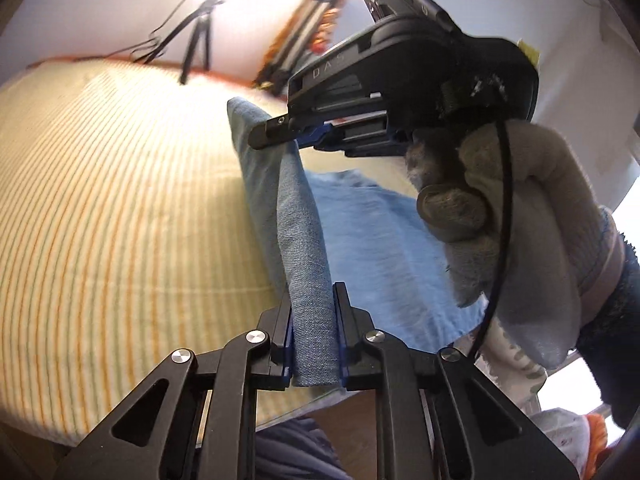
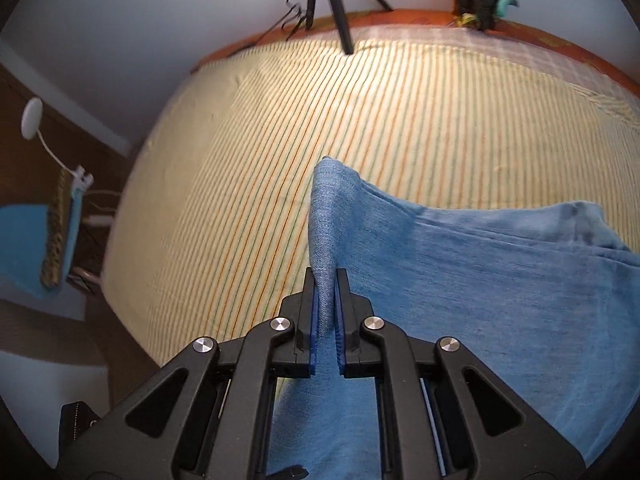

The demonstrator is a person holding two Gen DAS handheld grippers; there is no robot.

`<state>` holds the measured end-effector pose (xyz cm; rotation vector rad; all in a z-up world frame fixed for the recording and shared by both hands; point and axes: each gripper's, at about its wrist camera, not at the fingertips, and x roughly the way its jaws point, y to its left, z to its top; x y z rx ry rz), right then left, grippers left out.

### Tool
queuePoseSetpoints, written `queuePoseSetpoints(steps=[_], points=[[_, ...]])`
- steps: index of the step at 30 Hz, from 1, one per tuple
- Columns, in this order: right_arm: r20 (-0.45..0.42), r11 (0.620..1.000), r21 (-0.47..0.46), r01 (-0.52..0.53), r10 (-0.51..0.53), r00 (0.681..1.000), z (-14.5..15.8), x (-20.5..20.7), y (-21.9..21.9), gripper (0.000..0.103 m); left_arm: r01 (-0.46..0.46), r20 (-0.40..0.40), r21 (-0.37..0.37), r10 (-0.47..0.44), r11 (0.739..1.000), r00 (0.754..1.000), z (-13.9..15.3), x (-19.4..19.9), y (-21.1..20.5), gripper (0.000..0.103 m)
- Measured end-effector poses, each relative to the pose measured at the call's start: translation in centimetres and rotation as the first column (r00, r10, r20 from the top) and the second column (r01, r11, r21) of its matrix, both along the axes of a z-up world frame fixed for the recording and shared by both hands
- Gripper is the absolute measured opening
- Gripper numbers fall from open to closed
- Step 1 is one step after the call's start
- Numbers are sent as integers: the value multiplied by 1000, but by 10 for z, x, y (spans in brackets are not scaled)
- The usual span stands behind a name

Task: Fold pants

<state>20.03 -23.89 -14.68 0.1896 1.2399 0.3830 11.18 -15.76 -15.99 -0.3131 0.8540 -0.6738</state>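
Observation:
The light blue denim pants (image 1: 360, 240) lie on the striped bed, with one edge lifted off it. My left gripper (image 1: 314, 300) is shut on a fold of that edge. My right gripper (image 1: 280, 134), held in a grey-gloved hand (image 1: 512, 216), is shut on the same raised edge farther along. In the right wrist view the right gripper (image 2: 325, 280) pinches a raised fold of the pants (image 2: 480, 280), and the rest spreads to the right over the bed.
The bed has a yellow sheet with thin stripes (image 2: 320, 120) and a reddish far edge. A black tripod (image 2: 332, 0) stands behind the bed by the white wall. A bedside stand with blue and white items (image 2: 60, 224) is left of the bed.

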Motion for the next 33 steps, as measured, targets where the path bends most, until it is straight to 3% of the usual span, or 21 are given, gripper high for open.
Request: queuePoseSetpoints(steps=[6,16,20,23,29,33], points=[[55,992,93,89,-94,994,26,-13,-39,7,99,58,6,-99,995,993,19,-4,-38,14],[137,977,84,194,-204,969,54,-34,-123,7,244,87,11,-244,970,966,34,-7,-113,14],[141,970,71,231,-239,961,55,-40,-159,7,324,61,24,-324,946,944,39,-10,-135,33],[144,964,69,255,-263,954,51,-44,-182,7,347,60,4,-347,938,936,46,-13,-122,46],[154,950,63,306,-312,937,45,-55,-227,7,263,96,69,-269,962,958,42,1,-73,47],[168,937,58,345,-350,922,40,-62,-256,7,193,46,85,-197,977,979,24,24,-57,47]])
